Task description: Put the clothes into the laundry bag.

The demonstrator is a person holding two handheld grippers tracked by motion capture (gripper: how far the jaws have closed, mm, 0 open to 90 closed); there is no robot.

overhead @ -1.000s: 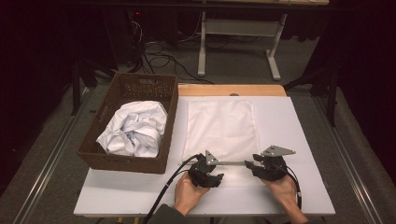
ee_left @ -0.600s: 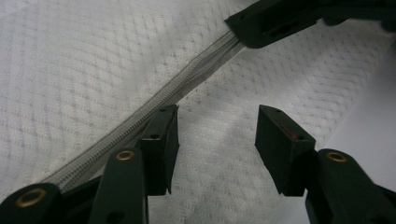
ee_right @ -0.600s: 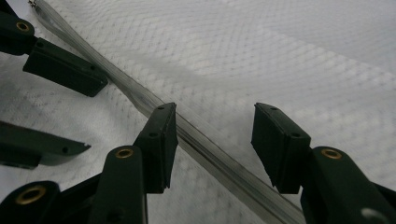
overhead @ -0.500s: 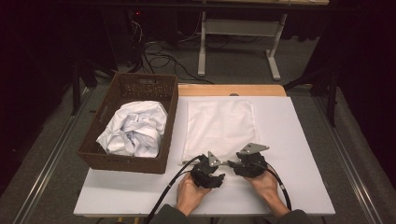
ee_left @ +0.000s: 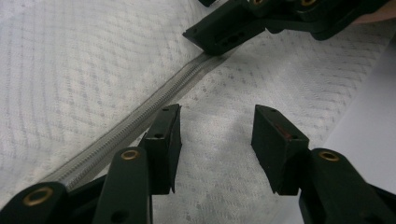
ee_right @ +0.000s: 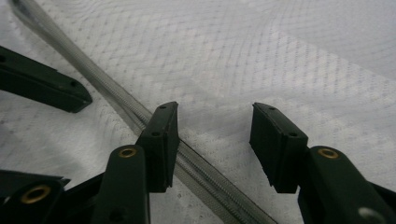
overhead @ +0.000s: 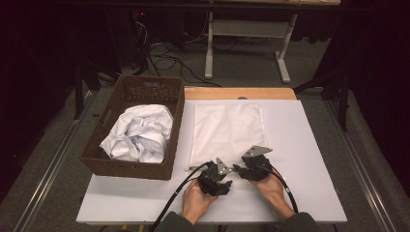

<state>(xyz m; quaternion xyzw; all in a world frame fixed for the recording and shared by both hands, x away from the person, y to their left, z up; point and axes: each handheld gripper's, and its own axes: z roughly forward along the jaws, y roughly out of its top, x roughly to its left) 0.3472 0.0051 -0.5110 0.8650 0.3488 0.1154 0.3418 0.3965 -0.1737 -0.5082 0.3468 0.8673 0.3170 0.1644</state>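
Two black grippers sit at the near edge of a flat white mesh zippered bag in the frame's centre: left gripper and right gripper, jaws spread. Its grey zipper runs diagonally beside them, touching the right gripper's left jaw.

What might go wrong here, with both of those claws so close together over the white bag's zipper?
Both the left gripper and right gripper are open over the mesh bag, gripping nothing. They could pinch thin fabric instead of the zipper and bunch it. Working so close together at the near edge, their jaws could also bump.
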